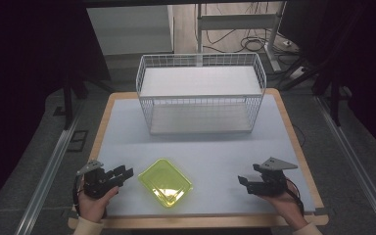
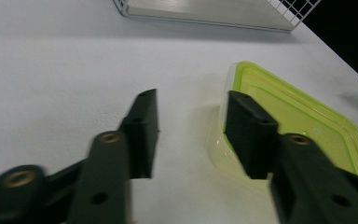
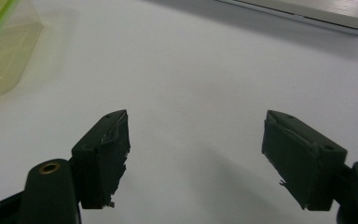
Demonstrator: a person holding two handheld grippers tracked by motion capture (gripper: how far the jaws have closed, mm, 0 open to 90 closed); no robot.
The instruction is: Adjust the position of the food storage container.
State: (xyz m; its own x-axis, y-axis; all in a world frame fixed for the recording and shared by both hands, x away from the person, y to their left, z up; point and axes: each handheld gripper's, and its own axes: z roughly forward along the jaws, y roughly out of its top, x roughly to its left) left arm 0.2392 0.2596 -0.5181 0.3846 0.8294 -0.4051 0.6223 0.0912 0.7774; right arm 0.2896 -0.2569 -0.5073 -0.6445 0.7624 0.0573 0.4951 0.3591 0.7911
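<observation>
High view puts the yellow-green container (image 1: pixel 165 182) lid-on at the table's (image 1: pixel 210 152) near edge, about six o'clock from the wire basket (image 1: pixel 200 93) standing at twelve. My left gripper (image 1: pixel 122 173) sits just at the container's nine o'clock, my right gripper (image 1: pixel 244 181) well off at its three. In the left gripper view my jaws stand apart over bare table, the container (image 2: pixel 303 116) just beside one jaw, nothing pinched. In the right gripper view my jaws gape wide over empty surface. I judge nothing is done yet: grasping, lifting and, likely, carrying to the basket all remain.
</observation>
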